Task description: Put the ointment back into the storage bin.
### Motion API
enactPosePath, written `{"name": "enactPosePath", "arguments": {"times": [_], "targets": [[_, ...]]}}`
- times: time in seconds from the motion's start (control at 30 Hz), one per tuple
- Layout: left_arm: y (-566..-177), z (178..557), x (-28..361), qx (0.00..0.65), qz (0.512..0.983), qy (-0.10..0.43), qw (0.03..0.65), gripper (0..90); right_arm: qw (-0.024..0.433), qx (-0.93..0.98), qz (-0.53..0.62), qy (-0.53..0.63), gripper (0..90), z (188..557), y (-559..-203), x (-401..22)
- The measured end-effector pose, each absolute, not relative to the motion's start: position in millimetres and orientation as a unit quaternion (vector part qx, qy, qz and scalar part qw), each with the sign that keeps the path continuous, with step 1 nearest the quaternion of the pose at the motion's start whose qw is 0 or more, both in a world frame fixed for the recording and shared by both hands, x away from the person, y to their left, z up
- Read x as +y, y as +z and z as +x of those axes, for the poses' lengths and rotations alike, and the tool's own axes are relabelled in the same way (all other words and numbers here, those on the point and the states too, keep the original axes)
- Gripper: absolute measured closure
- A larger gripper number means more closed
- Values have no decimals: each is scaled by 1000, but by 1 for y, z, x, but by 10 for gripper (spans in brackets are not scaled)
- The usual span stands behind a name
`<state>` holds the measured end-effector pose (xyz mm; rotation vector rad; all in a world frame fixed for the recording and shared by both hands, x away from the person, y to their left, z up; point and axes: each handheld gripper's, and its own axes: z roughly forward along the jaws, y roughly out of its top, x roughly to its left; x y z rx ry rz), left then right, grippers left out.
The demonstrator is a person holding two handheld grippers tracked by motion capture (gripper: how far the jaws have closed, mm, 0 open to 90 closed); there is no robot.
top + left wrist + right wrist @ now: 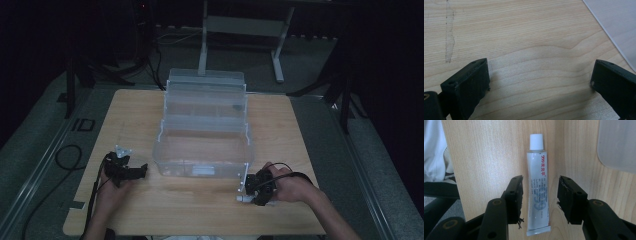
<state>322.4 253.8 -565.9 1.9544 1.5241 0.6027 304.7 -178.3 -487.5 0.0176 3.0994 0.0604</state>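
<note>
Right tool (540,195), jaws spread, straddles a tube (538,187) apparently lying lengthwise between them on the bench (486,150), untouched; left tool (539,82) idles open.

Left tool (539,82) low, jaws wide; right tool (539,198) jaws parted.

Dim lab: wooden table (200,205), floor cables (65,155)

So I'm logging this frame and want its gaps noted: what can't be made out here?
- Tube print: too small to read in the right gripper view; both sides partly hidden by the right gripper jaws.
- Clear box contents: high view too dim to tell.
- Left gripper: jaw bases cut off by the bottom edge of its own view.
</note>
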Motion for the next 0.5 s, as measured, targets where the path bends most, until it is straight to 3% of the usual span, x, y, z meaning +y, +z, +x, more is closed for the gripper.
{"name": "enactPosePath", "arguments": {"times": [0.5], "targets": [[-566,322,254,572,733,226,291,26,9,1000,-7,-7,643,304,-501,-171]]}}
